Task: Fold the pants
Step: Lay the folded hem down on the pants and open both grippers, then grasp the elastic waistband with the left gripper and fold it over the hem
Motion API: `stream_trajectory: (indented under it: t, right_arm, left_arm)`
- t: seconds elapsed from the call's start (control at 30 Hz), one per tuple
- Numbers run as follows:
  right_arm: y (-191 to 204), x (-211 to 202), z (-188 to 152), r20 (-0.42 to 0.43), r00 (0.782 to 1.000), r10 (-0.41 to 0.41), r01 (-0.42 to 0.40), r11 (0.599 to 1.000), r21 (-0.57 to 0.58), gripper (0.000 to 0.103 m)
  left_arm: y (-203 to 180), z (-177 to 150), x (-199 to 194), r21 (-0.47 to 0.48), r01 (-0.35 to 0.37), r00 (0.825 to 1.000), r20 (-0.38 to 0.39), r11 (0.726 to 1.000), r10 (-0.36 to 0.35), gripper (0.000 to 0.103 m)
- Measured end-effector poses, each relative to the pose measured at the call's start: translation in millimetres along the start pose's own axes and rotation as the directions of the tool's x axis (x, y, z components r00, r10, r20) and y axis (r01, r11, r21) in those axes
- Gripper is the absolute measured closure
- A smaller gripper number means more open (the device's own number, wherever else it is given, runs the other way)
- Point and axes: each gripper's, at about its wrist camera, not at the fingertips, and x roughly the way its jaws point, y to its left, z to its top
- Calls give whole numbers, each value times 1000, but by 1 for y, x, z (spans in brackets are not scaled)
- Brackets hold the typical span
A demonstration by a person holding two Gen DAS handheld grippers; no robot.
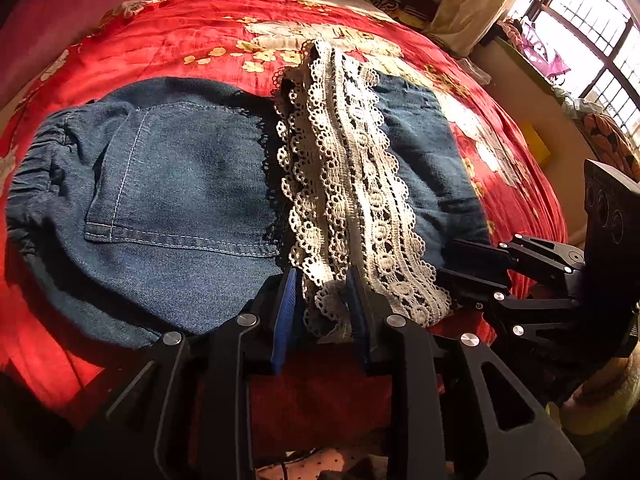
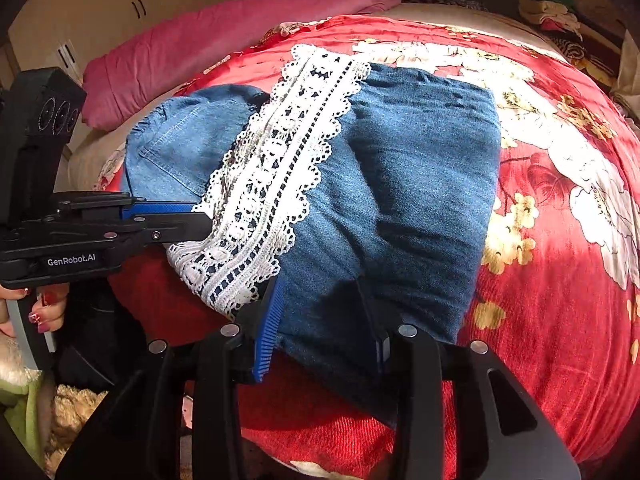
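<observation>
- One pair of denim pants (image 1: pixel 180 184) is seen folded on one red flowered bedspread (image 1: pixel 168 36), lying across its near part.
- One band of white lace trim (image 1: pixel 348 184) is laid over the pants, running from their far edge to their near edge; denim is left showing on both sides of it.
- One stitched back pocket (image 1: pixel 184 180) is counted on the pants, on the side of the lace toward the gathered waistband.
- Two grippers are counted, both at the near edge of the pants.
- The left gripper (image 1: pixel 324 304) is held at the near end of the lace; its jaws are parted narrowly, with the lace end lying between the two blue pads. Whether the pads press on the lace cannot be told.
- The right gripper (image 2: pixel 328 320) is set at the near denim edge beside the lace; its jaws are parted wider, with the denim fold lying loosely between them.
- One hand (image 2: pixel 44 308) is seen on the left gripper's handle, with painted nails.
- One pink blanket (image 2: pixel 224 44) is bunched beyond the far side of the pants.
- One window (image 1: pixel 592 28) is seen past the bedspread's far corner.
</observation>
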Motion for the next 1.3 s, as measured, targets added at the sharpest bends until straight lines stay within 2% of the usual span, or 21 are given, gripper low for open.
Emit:
stream_trajectory:
  t: [0.03,0.1,0.2,0.4,0.5,0.57,0.97,1.13,1.3]
  right_arm:
    - [0,-7,1,16,1000,3,-3,1000,6,54]
    - [2,-22,2,46,999,1,-2,1000,10,50]
    - [6,-38,7,78,997,-11,11,1000,1,48]
    - [18,-50,24,101,995,-16,18,1000,-24,46]
    - [32,-50,36,109,994,-14,21,998,-63,37]
    - [40,-48,45,109,994,-4,13,996,-83,35]
    - [87,-8,113,81,994,69,-56,986,-155,25]
    - [99,20,143,41,994,103,-95,982,-166,24]
    - [113,54,169,-25,991,134,-137,972,-193,23]
  left_arm:
    - [0,0,-5,0,-6,1000,10,1000,6,74]
    - [2,0,-14,-4,-9,1000,27,1000,10,72]
    - [3,0,-28,4,-38,997,61,999,37,69]
    - [13,0,-55,-4,-80,989,122,997,80,56]
    - [23,-2,-66,-20,-104,983,148,994,105,52]
    - [32,-3,-72,-34,-118,979,161,992,122,45]
    - [96,-15,-86,-158,-163,968,167,974,189,31]
    - [117,-20,-81,-201,-159,970,151,967,191,28]
    - [131,-22,-73,-230,-125,976,143,965,161,26]
